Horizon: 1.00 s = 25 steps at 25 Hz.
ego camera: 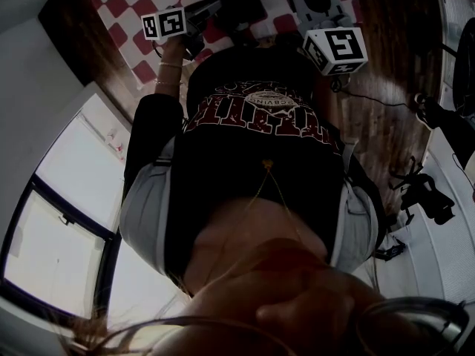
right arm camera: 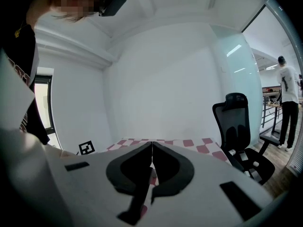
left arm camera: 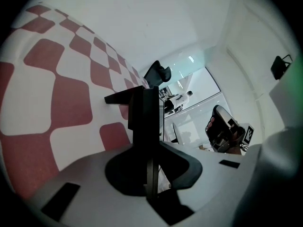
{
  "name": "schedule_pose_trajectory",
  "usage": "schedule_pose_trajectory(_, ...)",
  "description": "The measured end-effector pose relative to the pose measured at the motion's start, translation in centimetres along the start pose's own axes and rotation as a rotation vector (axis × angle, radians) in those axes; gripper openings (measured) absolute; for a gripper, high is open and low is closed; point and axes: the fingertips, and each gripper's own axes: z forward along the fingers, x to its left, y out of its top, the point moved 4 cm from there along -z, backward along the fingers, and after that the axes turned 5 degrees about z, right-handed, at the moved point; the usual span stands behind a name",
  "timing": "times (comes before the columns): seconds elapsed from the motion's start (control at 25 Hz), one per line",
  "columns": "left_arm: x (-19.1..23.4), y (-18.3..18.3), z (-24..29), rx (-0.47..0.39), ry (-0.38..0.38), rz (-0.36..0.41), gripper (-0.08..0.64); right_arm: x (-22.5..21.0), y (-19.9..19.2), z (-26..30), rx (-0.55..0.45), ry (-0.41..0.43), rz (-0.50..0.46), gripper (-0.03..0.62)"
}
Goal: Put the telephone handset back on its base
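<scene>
Left gripper (left arm camera: 151,145) jaws pinch a black bar (left arm camera: 142,111), probably the handset, above the checkered cloth (left arm camera: 57,93). It is likely rigid, light and slick, best gripped mid-shaft. Right gripper (right arm camera: 151,144): jaws together, empty.

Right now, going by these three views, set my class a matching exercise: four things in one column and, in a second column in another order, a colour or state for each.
Things
1. cloth
2. office chair
3. floor
4. right gripper

Colour or state
A. all black
B. shut, nothing between the jaws
C. red and white checks
D. brown wood

Pairs: 1-C, 2-A, 3-D, 4-B
</scene>
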Motion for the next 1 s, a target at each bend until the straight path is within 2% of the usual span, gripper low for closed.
schedule_pose_trajectory(0.2, 0.01, -0.07, 0.33, -0.019, -0.034, -0.022, 0.080, -0.01, 0.01, 0.08, 0.000, 0.002, -0.001, 0.020)
schedule_pose_trajectory(0.6, 0.44, 0.17, 0.38, -0.008, -0.101, 0.012, 0.080, 0.10, 0.02, 0.28, -0.005, 0.008, 0.002, 0.020)
schedule_pose_trajectory(0.76, 0.67, 0.11, 0.46, -0.001, -0.115, -0.012, 0.088, 0.30, 0.08, 0.36, -0.004, 0.013, 0.003, 0.020)
schedule_pose_trajectory(0.88, 0.71, 0.09, 0.40, 0.006, -0.094, -0.042, 0.096, 0.46, 0.19, 0.37, -0.011, 0.017, -0.004, 0.020)
schedule_pose_trajectory(1.0, 0.73, 0.22, 0.27, 0.030, -0.038, -0.018, 0.109, 0.58, 0.22, 0.44, -0.015, 0.021, -0.003, 0.020)
